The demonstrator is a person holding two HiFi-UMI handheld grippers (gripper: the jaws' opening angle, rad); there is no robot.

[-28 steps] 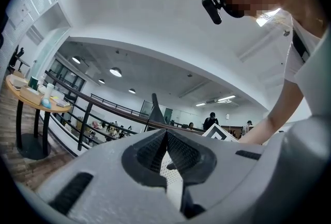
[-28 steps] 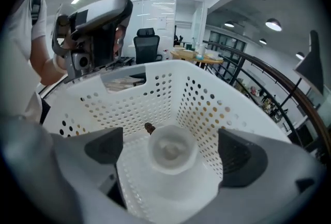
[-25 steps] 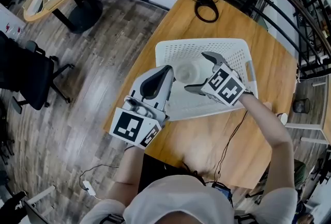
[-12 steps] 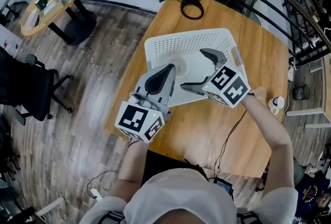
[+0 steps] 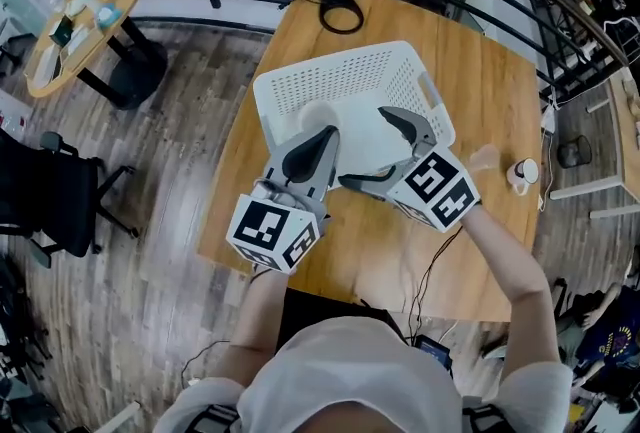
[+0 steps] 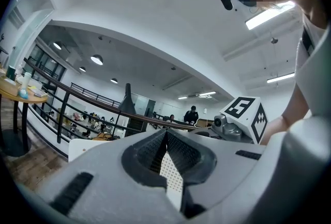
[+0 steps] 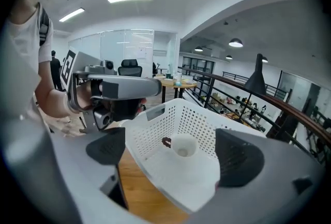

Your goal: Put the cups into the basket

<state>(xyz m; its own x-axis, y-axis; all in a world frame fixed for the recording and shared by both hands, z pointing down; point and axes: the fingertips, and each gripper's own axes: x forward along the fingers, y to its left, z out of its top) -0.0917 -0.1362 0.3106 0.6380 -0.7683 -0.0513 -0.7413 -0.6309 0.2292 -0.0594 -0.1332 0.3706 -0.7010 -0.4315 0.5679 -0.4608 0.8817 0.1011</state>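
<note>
Centrally, a white perforated plastic basket (image 5: 345, 71) is recorded on a light brown wooden table (image 5: 480, 91), set toward the table's 12 o'clock half. One white cup (image 7: 182, 146) is logged inside it, lying on its side on the basket floor with its open end turned toward the right gripper view. A small dark brown item (image 7: 166, 142), too small to identify, is noted just beside the cup at its 9 o'clock. The left gripper (image 5: 325, 136) is held over the basket's 6 o'clock rim; its jaws are seen pressed together at the tips, with nothing caught between them. The right gripper (image 5: 365, 149) is held just beside it at 3 o'clock, also over the near rim. Its jaws are spread wide and nothing is held; the cup is framed between them but well apart from both. A cube with square black-and-white markers is carried on each gripper. A black cable coil (image 5: 340, 16) is listed on the table at 12 o'clock of the basket. A small white round object (image 5: 521, 174) is entered near the table's 3 o'clock edge; its kind cannot be told. A round wooden side table (image 5: 80, 16) is noted on the plank floor at 10 o'clock.
</note>
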